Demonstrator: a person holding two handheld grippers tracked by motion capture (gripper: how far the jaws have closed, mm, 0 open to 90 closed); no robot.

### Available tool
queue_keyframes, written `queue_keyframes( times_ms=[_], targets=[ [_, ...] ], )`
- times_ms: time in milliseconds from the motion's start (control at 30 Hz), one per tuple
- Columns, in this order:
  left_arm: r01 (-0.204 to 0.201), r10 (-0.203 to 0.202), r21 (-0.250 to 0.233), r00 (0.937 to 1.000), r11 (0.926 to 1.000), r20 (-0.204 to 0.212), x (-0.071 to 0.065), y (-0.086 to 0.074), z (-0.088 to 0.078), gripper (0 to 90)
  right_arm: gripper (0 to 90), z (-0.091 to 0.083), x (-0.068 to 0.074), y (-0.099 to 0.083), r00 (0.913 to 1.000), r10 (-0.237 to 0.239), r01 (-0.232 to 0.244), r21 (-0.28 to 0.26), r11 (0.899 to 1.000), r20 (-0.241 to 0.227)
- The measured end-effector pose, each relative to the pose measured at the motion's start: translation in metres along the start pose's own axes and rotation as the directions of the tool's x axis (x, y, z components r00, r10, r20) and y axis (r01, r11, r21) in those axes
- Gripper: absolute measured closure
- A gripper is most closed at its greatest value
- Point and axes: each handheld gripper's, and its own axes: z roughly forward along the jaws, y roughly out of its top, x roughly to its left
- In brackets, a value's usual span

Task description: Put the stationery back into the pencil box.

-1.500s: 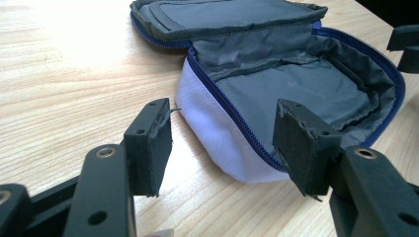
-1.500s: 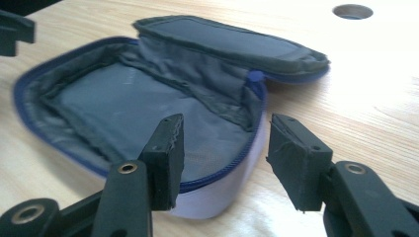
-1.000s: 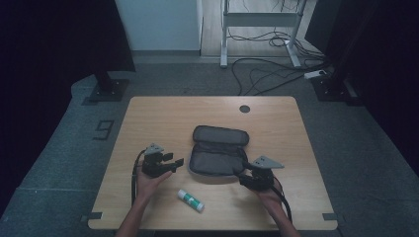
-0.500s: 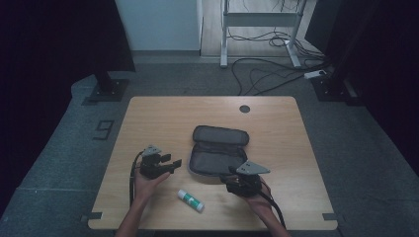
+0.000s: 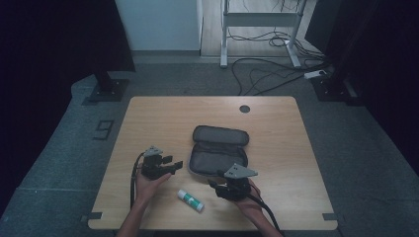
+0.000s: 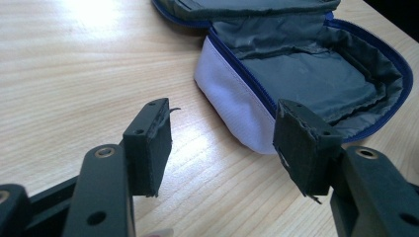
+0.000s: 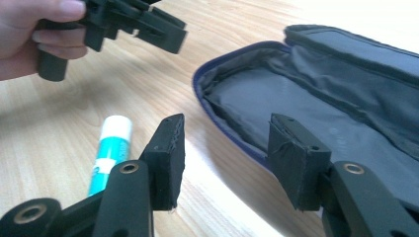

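Underneath, pale wooden table (image 5: 163, 116), grey carpet (image 5: 74, 148).

Light wooden table (image 5: 163, 113) with a round dark grommet hole (image 5: 244, 108) near its far edge, grey carpet floor (image 5: 64, 148) bearing a dark numeral 9 marking (image 5: 104, 129), black cables (image 5: 267, 74) beyond, white metal desk frame (image 5: 257, 29)

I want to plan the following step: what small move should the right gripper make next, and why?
Probably swing the right gripper toward the glue stick and lower its open jaws around it. The stick lies loose on the table between the two grippers, nothing is held, and the pencil case lies open and empty beside it.
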Motion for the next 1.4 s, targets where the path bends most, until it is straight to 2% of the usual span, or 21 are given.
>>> queue_keyframes(
  times_ms=[133,300,567,967,1100,1400],
  targets=[
    [-0.012,0.012,0.01,0.9999,0.9999,-0.005,-0.002,-0.001,0.002,40.3,48.2,0.004,0.007,0.001,0.9999,-0.001,0.001,0.007,1.0,-0.016],
    [-0.012,0.012,0.009,0.9999,0.9999,-0.006,-0.001,-0.002,0.001,40.3,48.7,0.014,0.023,0.001,0.9985,-0.02,0.021,0.019,1.0,-0.05],
    [-0.015,0.015,0.012,0.9999,0.9998,-0.008,-0.001,-0.002,0.001,40.4,49.2,0.024,0.04,-0.003,0.9948,-0.046,0.05,0.044,0.998,-0.091],
    [-0.013,0.014,0.017,0.9999,0.9998,-0.009,-0.001,-0.003,0.001,40.3,50.3,0.033,0.053,-0.008,0.9888,-0.059,0.07,0.075,0.995,-0.137],
    [-0.014,0.015,0.014,0.9998,0.9998,-0.011,-0.001,-0.003,0.0,40.3,51.8,0.038,0.059,-0.012,0.9852,-0.068,0.085,0.103,0.991,-0.157],
    [-0.018,0.018,0.018,0.9998,0.9997,-0.011,-0.001,-0.003,0.0,40.3,55.5,0.045,0.064,-0.017,0.9824,-0.093,0.116,0.142,0.983,-0.162]
  ],
)
